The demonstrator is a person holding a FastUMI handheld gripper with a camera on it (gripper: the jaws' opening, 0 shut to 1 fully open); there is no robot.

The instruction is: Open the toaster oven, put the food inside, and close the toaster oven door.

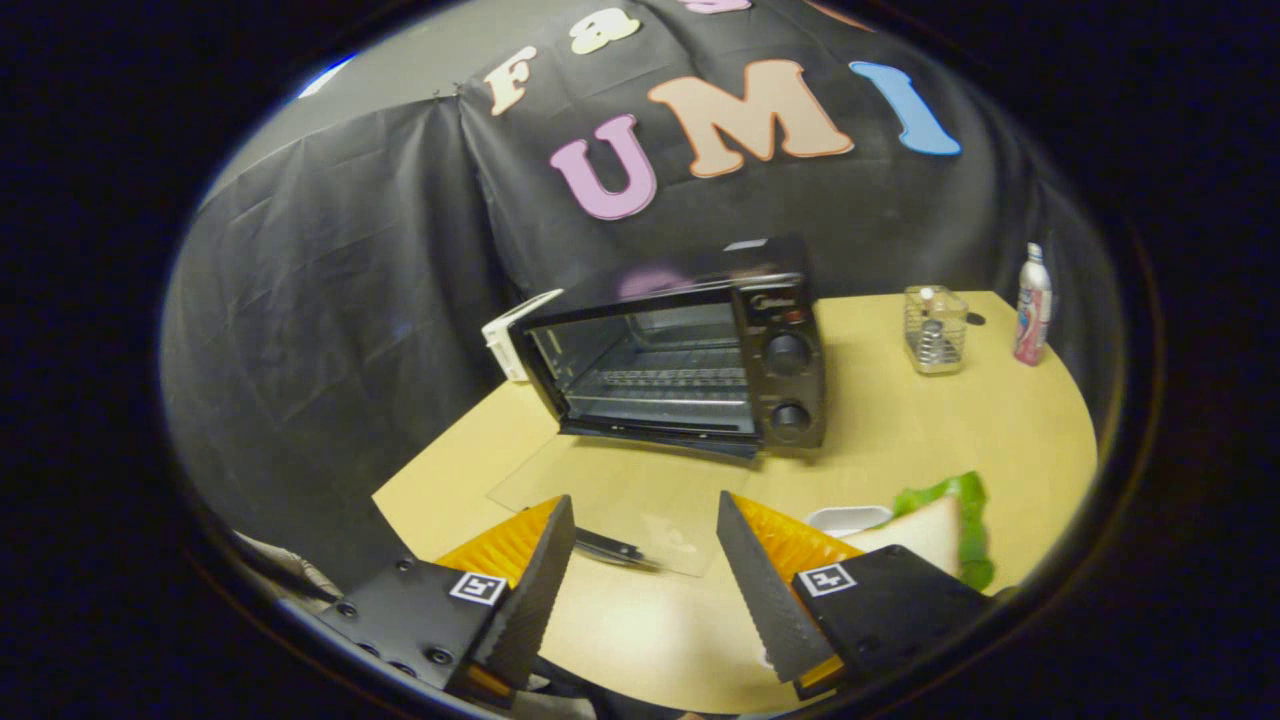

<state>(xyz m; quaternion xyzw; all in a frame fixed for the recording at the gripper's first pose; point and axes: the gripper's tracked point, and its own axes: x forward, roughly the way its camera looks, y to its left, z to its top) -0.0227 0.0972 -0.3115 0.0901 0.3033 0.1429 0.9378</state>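
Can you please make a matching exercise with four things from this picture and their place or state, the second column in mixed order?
Things:
1. toaster oven door
2. sandwich
3. wire basket
4. gripper

Places or states:
A. on the table beyond the oven's right side, next to a bottle
B. open, with nothing between the fingers
C. folded down flat on the table, just ahead of the fingers
D. beside the right finger, with green lettuce showing

Right pairs: 1-C, 2-D, 3-A, 4-B
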